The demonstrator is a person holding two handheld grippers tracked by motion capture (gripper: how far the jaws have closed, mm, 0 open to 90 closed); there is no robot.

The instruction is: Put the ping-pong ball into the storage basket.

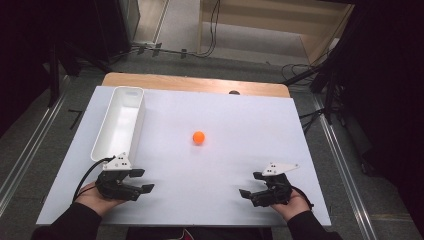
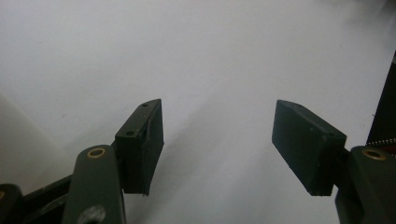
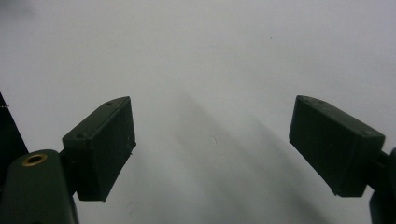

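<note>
High view: orange ball (image 1: 199, 137) sits mid-table, just right of the white bin (image 1: 118, 125). Left gripper (image 1: 141, 180) and right gripper (image 1: 249, 184) both gape empty, near the front edge. Risk: a clumsy pinch could send that ball rolling away.

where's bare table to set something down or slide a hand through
Most of the white table is bare: the right half beyond the orange ball, the strip between the ball and the white bin, and the near middle between the left hand-held gripper and the right hand-held gripper. Crowded only at the left edge.
</note>
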